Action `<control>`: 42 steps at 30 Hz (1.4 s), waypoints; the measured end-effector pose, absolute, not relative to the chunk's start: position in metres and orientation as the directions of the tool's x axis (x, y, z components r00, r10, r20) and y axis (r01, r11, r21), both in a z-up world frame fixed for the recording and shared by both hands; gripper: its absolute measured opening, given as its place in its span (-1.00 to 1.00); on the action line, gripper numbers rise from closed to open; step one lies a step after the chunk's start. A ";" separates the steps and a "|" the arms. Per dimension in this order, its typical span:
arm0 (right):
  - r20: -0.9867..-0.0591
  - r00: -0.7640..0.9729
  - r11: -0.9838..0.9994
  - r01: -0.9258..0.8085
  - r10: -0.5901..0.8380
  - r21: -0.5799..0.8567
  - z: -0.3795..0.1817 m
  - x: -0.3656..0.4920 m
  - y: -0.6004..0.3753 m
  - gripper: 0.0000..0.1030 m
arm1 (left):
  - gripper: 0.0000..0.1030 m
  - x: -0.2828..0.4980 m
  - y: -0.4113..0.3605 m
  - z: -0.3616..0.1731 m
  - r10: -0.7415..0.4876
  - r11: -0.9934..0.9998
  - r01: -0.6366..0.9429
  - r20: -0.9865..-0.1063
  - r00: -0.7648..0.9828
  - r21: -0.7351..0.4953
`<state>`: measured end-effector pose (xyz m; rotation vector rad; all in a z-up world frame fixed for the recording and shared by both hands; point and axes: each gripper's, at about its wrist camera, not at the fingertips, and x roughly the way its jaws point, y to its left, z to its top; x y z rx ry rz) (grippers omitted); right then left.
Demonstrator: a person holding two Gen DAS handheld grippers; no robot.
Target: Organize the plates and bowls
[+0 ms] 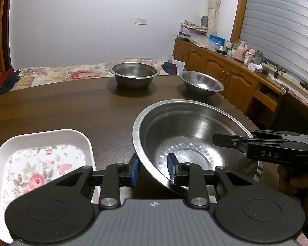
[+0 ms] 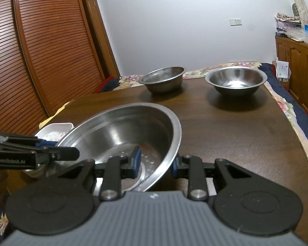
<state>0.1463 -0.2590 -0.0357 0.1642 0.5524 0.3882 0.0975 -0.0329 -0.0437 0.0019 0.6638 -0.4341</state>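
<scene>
Nearest, left gripper (image 1: 153, 171) with blue-padded fingers (image 1: 134, 172) astride the near-left rim of a large steel bowl (image 1: 195, 127), one pad outside the wall, the other inside; pads look close to the metal, yet whether actually pinching cannot be told from either view. Opposite, right gripper (image 2: 155, 165) set the same way over the bowl's right rim, one finger (image 2: 136, 160) inside the basin, its partner outside and partly hidden by the wall; grip likewise uncertain. Large bowl tilted between the two grippers above the dark wooden surface (image 1: 61, 110), whether its base touches down hidden behind the grippers. Just left of the bowl, at the near-left edge of the surface, a white rectangular dish (image 1: 41, 160) with a floral rose print inside, lying flat and apart from the bowl. Farther back, well apart from all this, two smaller steel bowls upright near the far edge: a straight-sided bowl (image 1: 134, 74) to the left and a rounded bowl (image 1: 201, 83) to its right, not touching each other. Beyond the surface, a bed with a flowered cover (image 1: 61, 73), a slatted wooden door (image 2: 30, 51) on the left, wooden cabinets (image 1: 225, 71) with clutter on top along the right, and a pale wall (image 1: 92, 20) behind.
</scene>
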 end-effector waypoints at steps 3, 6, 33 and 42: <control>-0.476 0.785 0.917 -0.310 0.397 0.253 -0.035 0.146 -0.259 -0.40 | -0.40 0.097 -0.032 -0.044 -0.379 0.916 0.380 -0.596 0.708 -0.131; -0.474 0.788 0.918 -0.305 0.392 0.252 -0.034 0.146 -0.262 -0.40 | -0.34 0.097 -0.030 -0.045 -0.371 0.920 0.370 -0.597 0.711 -0.131; -0.377 0.858 0.937 -0.323 0.350 0.133 0.042 0.184 -0.295 -0.18 | -0.03 0.149 -0.026 0.021 -0.321 0.930 0.367 -0.489 0.811 -0.002; -0.407 0.830 0.924 -0.361 0.381 0.129 0.041 0.230 -0.287 -0.18 | -0.02 0.206 -0.038 0.029 -0.306 0.927 0.373 -0.496 0.812 0.038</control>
